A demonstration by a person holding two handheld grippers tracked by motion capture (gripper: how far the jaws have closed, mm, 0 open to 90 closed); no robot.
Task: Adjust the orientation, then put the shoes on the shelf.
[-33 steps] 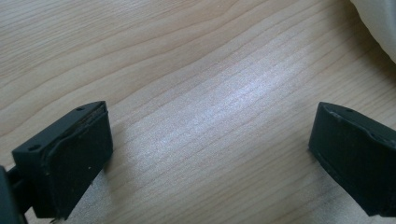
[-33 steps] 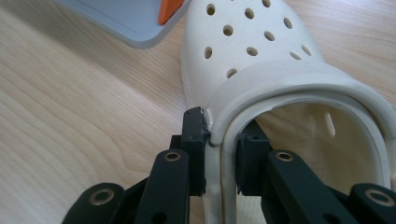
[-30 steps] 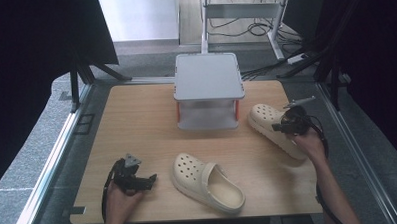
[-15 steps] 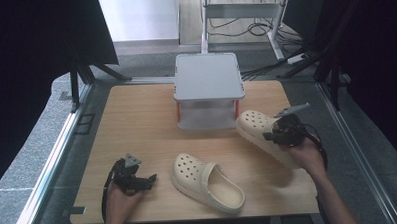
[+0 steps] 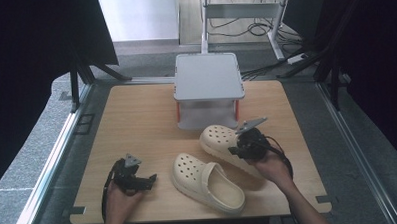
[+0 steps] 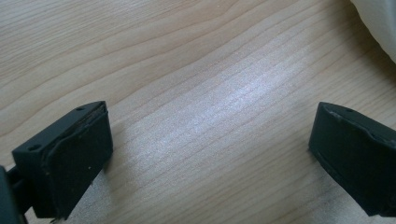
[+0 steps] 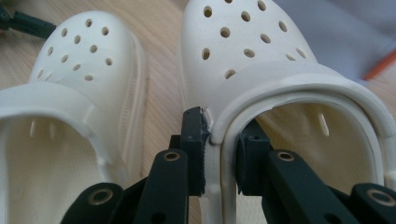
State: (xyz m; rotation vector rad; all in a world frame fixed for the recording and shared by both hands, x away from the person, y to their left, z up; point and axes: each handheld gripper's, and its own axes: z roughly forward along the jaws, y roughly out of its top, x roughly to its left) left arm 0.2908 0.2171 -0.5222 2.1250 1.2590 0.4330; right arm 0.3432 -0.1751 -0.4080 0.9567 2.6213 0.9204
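The pale wooden surface [image 5: 136,119] carries a grey two-tier stand [image 5: 208,76] at the back and, in front of it, two cream perforated foam clogs, the held clog [image 5: 222,141] lying just beside its free mate [image 5: 204,182] near the front edge. Such a moulded clog is judged light, springy and slightly grippy; the thin side wall by the heel opening is judged the best hold. There the right tongs [image 7: 222,154] are clamped on that wall, while the left tongs [image 6: 210,154] gape wide over bare wood, nothing held.

Overhead camera faces forward-down; claw cameras sit close, sharing the table [image 5: 137,124].
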